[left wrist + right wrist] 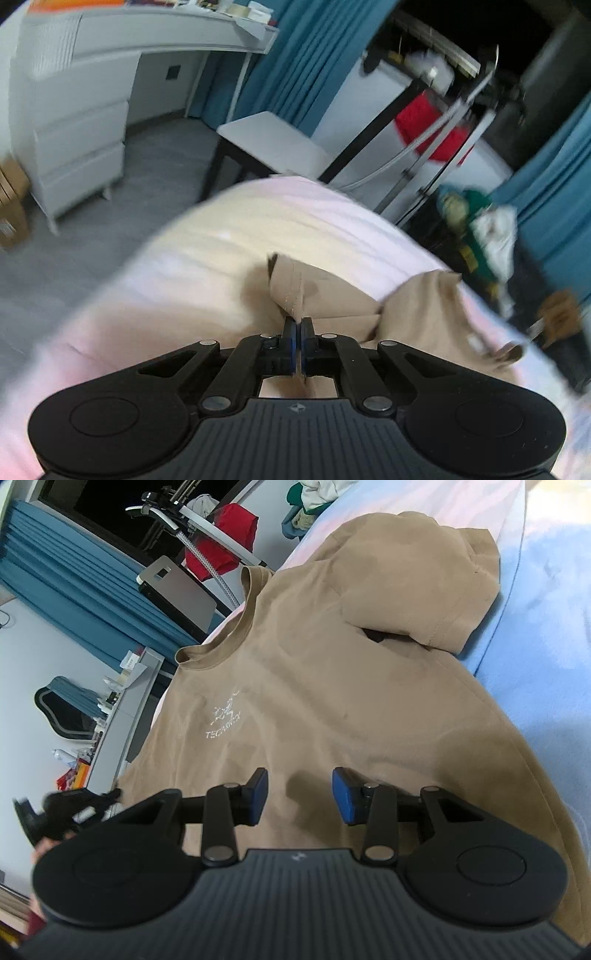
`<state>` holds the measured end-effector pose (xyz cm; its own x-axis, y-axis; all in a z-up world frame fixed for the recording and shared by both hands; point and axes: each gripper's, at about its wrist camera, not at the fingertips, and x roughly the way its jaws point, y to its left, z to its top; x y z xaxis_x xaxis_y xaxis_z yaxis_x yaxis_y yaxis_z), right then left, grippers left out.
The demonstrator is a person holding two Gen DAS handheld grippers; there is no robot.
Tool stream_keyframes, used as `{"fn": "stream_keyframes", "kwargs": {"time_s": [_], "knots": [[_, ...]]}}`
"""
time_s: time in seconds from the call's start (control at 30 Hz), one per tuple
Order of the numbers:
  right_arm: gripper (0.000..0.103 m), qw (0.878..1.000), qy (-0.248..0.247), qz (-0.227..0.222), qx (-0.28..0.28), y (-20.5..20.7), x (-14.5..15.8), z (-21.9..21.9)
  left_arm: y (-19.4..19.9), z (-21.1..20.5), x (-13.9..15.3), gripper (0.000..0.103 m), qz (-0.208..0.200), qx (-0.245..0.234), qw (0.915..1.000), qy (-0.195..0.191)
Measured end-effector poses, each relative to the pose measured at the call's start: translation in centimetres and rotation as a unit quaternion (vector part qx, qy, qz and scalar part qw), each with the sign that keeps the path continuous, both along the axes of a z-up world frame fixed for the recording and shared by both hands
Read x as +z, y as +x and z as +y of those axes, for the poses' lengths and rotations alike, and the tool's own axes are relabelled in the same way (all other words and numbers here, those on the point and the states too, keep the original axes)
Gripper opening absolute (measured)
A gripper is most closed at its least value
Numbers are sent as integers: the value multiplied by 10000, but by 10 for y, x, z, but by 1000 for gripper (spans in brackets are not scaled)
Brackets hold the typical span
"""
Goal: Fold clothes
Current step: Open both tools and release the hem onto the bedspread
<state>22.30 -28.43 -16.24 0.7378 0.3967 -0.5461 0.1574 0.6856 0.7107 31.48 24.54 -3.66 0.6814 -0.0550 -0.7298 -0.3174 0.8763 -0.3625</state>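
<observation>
Left gripper (298,325) pinching tan T-shirt (314,686) hem; right gripper (299,794) spread wide above shirt

A: What does the left hand-held gripper (298,328) look like?

B: Matte black all over. It has a ribbed central plate with a small pale emblem, and a round disc housing on each side with a raised circle on it. Flat black link bars run forward, pinned with silver rivets. The fingers (289,334) carry blue pads on their inner faces.

A: And the right hand-held gripper (299,796)?

B: The same build: ribbed plate with the emblem, twin discs, black links with silver rivets, and rectangular blue pads (342,797). At the left edge of its view a blurred black part with a small white patch shows.
</observation>
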Motion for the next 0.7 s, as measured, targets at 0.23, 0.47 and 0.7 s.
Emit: {"fn": "stream_keyframes", "kwargs": {"time_s": [0.23,0.47,0.7], "knots": [[41,9992,-372,-117,29,3,8,5,12,-29,-14,3,448,-312,9865,1547],[44,9966,-756,-320,45,-3,18,4,-23,-60,-28,26,-84,-467,9786,2000],[44,9924,-1063,-624,47,-9,35,0,-85,-96,-7,62,-636,-626,9760,1985]]}}
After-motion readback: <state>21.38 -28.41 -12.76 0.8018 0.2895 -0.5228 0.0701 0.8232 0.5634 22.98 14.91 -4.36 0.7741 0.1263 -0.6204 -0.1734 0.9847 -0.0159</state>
